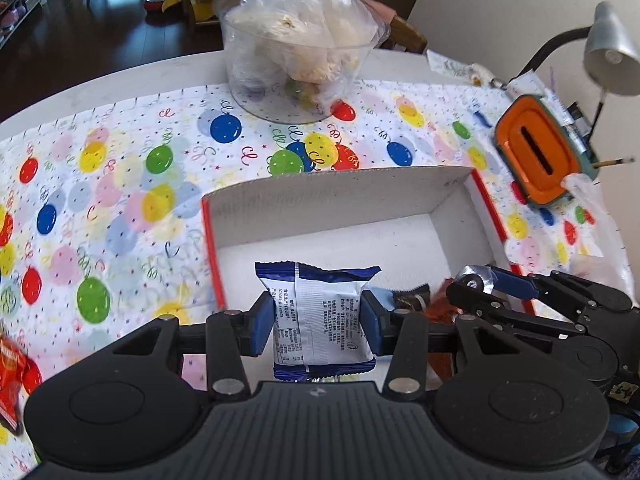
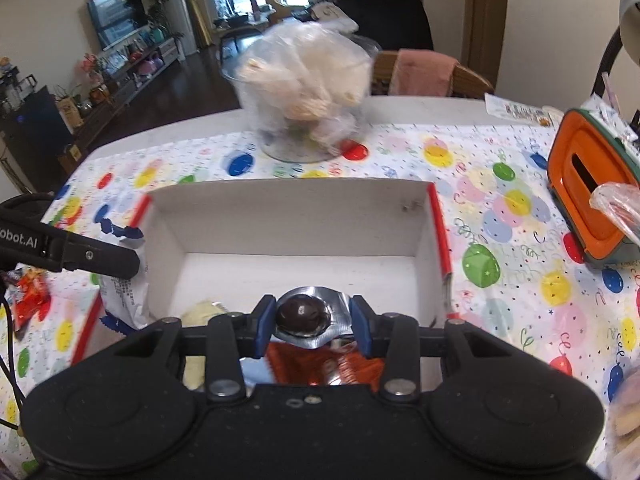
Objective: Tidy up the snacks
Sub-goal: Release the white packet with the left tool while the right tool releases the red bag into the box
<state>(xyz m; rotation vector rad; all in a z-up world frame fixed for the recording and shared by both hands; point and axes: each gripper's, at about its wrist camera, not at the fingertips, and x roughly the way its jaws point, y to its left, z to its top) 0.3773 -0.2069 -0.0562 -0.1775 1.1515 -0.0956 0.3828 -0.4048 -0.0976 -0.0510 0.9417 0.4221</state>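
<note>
Item: blue-and-white foil snack packet (image 1: 320, 312), upright, clamped across its width in the left gripper (image 1: 318, 322), above the near-left corner of the open white cardboard box with red edges (image 1: 340, 196).

Item: dark chocolate in silver foil (image 2: 304, 312), pinched by the right gripper (image 2: 314, 326), above the box's near edge; a drop is the likely next move.

Both over the balloon-print worktop (image 1: 120, 184).

Left tool (image 1: 316, 322) angled steeply down, blue pads clamped on a packet's sides. Right tool (image 2: 314, 326) tilted down beside it, pads pinching a foil-wrapped piece.
</note>
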